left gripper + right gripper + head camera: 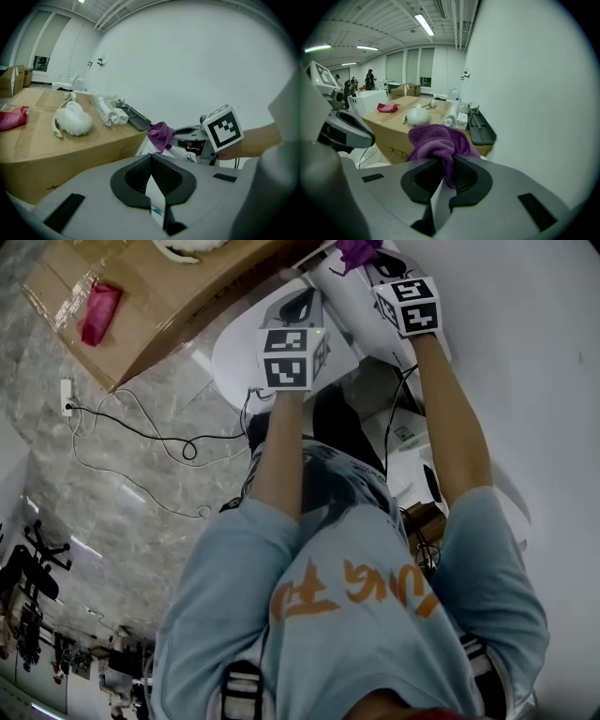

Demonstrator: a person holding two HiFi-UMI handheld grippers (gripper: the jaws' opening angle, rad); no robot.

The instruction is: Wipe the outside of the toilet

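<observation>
Two hand-held grippers reach out ahead of the person, over a white toilet (228,367) that stands on a grey marbled floor (112,493) between a big cardboard box (178,296) and a white wall (525,352). The right gripper (444,163) has its jaws pinched on a purple cloth (436,139). A fold of it runs down between the black pads, and the rest bunches up in a crumpled mound above the tips. In the head view that cloth sits at the very top edge of the picture, beyond the right gripper's marker cube and just over a white curved part of the toilet. Whether it touches the porcelain cannot be told. The left gripper (151,158) has its jaws pressed together with nothing held between them. It hangs a little behind and to the left of the right one, above a rounded white part of the toilet. In the left gripper view the purple cloth and the right gripper's cube show just ahead and to the right. On top of the box lie a red cloth (98,311), a white fluffy bundle (72,119), some small white packets and, at the wall end, a dark tray (137,118). Black cables (155,432) loop across the floor beside the box. The person wears a light blue shirt (375,634) with orange print.
</observation>
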